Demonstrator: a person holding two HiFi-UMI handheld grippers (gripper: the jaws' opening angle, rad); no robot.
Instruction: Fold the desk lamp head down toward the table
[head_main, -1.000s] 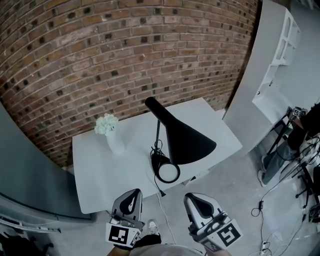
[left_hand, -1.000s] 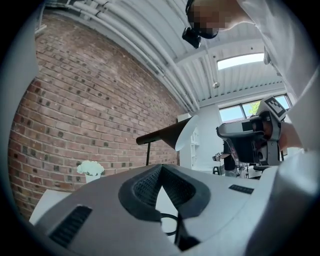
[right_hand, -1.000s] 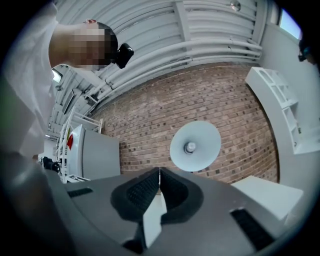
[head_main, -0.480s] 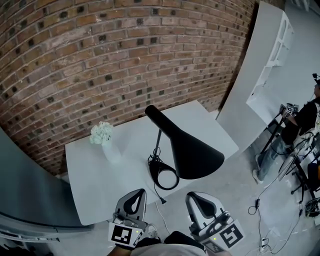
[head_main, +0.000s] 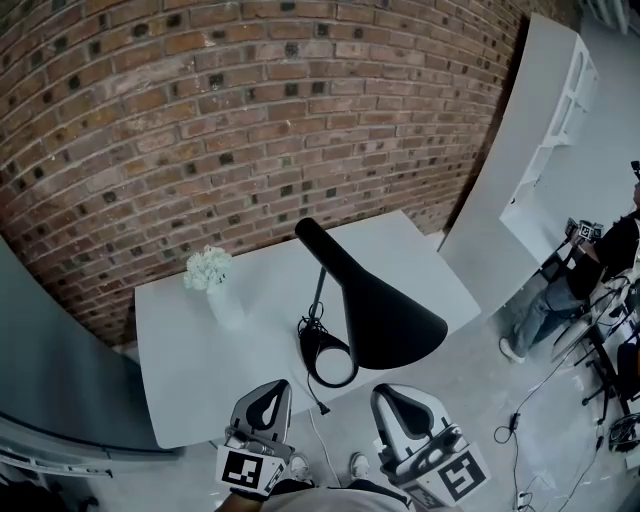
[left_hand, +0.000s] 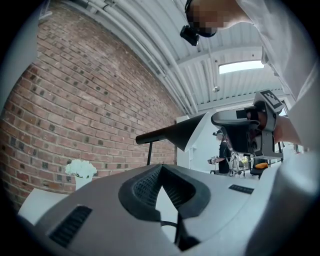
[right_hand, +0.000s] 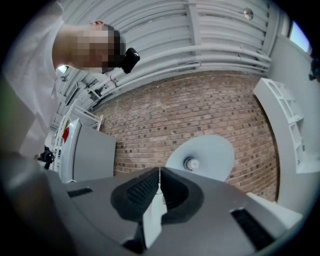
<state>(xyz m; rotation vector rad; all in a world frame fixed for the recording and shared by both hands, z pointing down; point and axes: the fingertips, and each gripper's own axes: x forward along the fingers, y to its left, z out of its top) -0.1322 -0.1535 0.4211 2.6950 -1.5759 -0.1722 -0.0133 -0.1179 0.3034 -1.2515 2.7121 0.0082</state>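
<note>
A black desk lamp stands on the white table (head_main: 190, 370). Its cone head (head_main: 388, 318) tilts out to the right of a thin stem (head_main: 317, 293) over a ring base (head_main: 331, 360). Both grippers hover side by side just off the table's front edge, short of the lamp. My left gripper (head_main: 264, 407) is shut and empty, with the lamp head (left_hand: 176, 132) ahead and above it in the left gripper view (left_hand: 160, 167). My right gripper (head_main: 401, 409) is shut and empty too. The right gripper view (right_hand: 159, 170) looks up into the head's white inside (right_hand: 207, 155) with its bulb (right_hand: 190, 163).
A white vase of white flowers (head_main: 212, 272) stands at the table's back left. The lamp's cable (head_main: 316, 400) drops over the front edge between the grippers. A brick wall (head_main: 250, 120) backs the table. A white shelf unit (head_main: 545, 150) and a person among tripods (head_main: 590, 270) are at the right.
The head view has shifted a little and both grippers have crept slightly toward the table's front edge. The lamp keeps the same pose and both grippers stay shut.
</note>
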